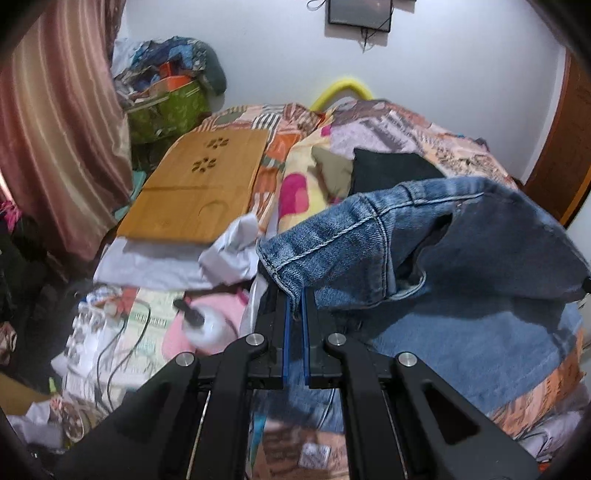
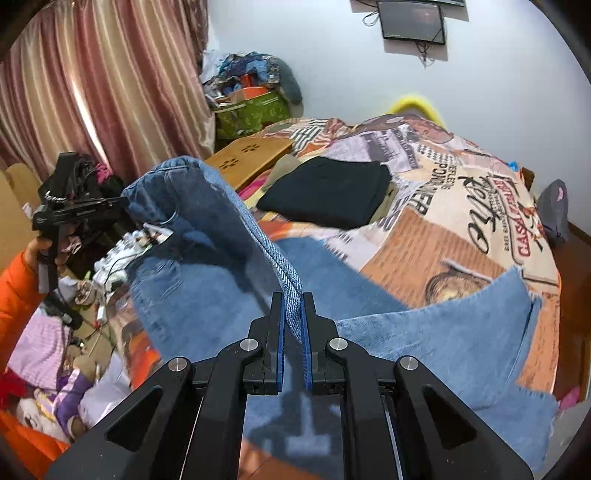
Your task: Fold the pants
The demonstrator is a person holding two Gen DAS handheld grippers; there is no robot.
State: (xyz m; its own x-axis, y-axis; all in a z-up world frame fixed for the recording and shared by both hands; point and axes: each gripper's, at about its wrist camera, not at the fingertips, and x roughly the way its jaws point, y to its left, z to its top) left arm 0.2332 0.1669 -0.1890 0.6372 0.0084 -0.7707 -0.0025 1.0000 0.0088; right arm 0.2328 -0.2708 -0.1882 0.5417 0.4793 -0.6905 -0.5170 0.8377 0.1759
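Pants material: blue denim with pale stitched seams and a thick hem; the pants are lifted at one end and draped across the middle and lower right of the right wrist view, the rest lying on the bed.
Pants count: one pair is seen; a frayed leg end lies at the right of the right wrist view.
Left gripper: the left gripper is clamped narrow on a stitched denim edge, the fabric pinched between its blue pads at lower centre of the left wrist view; the pants billow to the right of it.
Right gripper: the right gripper is closed tight on a doubled denim hem, which rises from the pads toward the upper left of the frame.
Hand pose: the left gripper is seen at the left of the right wrist view, held by a hand in an orange sleeve, with denim hanging from it; both grippers are angled downward over the bed.
Bedspread: a printed blanket in orange, cream and brown, with lettering, is spread over the bed.
Folded item: one dark, flat folded garment lies on the blanket at upper centre.
Tray: one bamboo lap tray with flower-shaped cut-outs rests at the left edge of the bed.
Curtain: a pink striped, glossy curtain hangs at upper left.
Wall: one dark screen is mounted at top.
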